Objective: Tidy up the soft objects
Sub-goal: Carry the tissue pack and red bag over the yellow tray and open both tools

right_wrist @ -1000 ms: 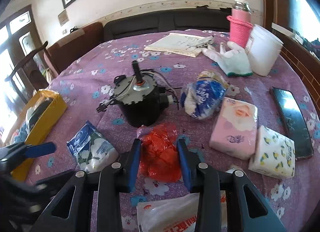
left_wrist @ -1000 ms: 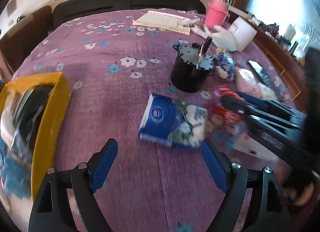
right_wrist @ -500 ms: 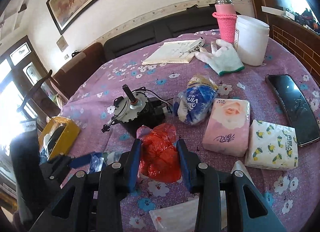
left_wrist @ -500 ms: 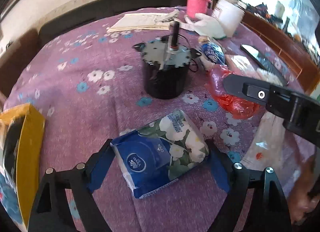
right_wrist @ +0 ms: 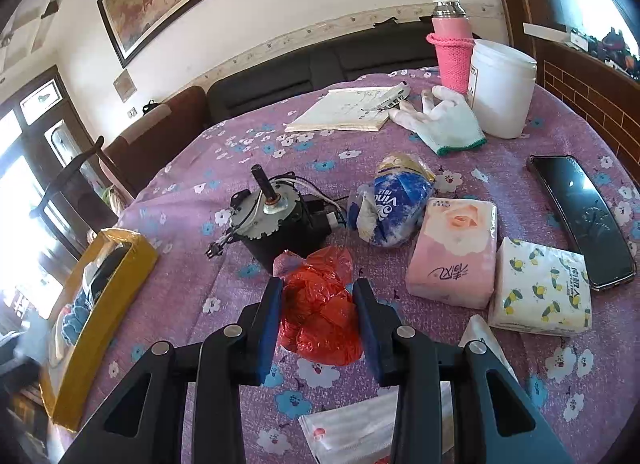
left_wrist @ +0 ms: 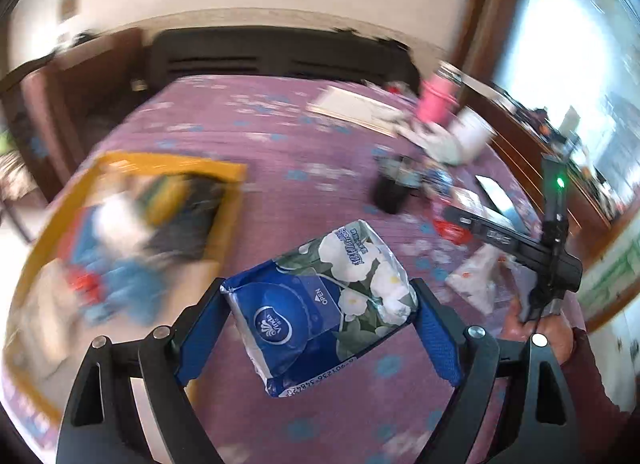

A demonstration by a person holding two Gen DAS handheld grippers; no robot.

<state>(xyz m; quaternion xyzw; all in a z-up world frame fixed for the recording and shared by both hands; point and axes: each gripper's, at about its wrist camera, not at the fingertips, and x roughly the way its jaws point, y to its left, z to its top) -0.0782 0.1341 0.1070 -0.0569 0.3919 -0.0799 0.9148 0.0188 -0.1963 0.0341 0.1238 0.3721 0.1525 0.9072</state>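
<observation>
**Tissue pack lifted in left gripper; red bag clamped in right**

Left gripper (left_wrist: 320, 314): I have its blue pads pressed against both sides of the blue floral tissue pack (left_wrist: 320, 300), jaws spread wide around it. The pack sits tilted between the fingers, raised off the purple flowered tablecloth (left_wrist: 280, 144). Beyond it, to the left in this view, lies the yellow box (left_wrist: 224, 200), blurred; I can make out blue and white items inside but cannot identify them.

Right gripper (right_wrist: 318, 322): I have it clamped narrowly on the crumpled red plastic bag (right_wrist: 320, 312), which fills the gap between the pads. I cannot tell whether the bag rests on the cloth.

Other items noted from the right wrist view: a black motor (right_wrist: 276, 224) stands just behind the red bag; a blue wrapped tissue roll (right_wrist: 390, 204) lies beside it; a pink tissue pack (right_wrist: 454, 252) and a lemon-print tissue pack (right_wrist: 540, 288) lie side by side, touching. A dark phone (right_wrist: 580, 220) lies near the table's right edge. A white glove (right_wrist: 444, 120), a white tub (right_wrist: 500, 88) and a pink flask (right_wrist: 452, 44) stand farther back.
</observation>
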